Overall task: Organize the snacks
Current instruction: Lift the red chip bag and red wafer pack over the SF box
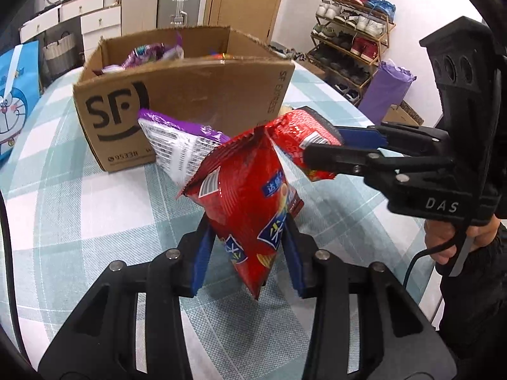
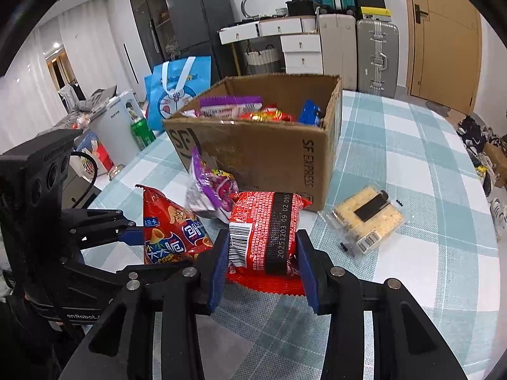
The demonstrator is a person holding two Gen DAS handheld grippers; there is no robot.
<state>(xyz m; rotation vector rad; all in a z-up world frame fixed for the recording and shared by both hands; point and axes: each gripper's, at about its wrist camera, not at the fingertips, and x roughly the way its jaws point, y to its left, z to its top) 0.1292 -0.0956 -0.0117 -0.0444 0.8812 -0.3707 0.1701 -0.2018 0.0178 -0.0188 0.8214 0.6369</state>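
Observation:
My left gripper [image 1: 245, 253] is shut on a red crisps bag [image 1: 247, 199] and holds it upright over the checked tablecloth; the bag also shows in the right wrist view [image 2: 171, 231]. My right gripper [image 2: 263, 259] is shut on a red noodle packet [image 2: 266, 231], seen from the left wrist view too [image 1: 301, 136]. A purple snack bag [image 1: 180, 145] leans against the brown SF cardboard box [image 1: 190, 101], which holds several snacks [image 2: 240, 109].
A clear pack of yellow cakes [image 2: 367, 218] lies on the table right of the box. A blue cartoon bag [image 2: 180, 91] stands beyond the table's left edge. A shoe rack [image 1: 351, 38] and suitcases [image 2: 377, 57] stand by the walls.

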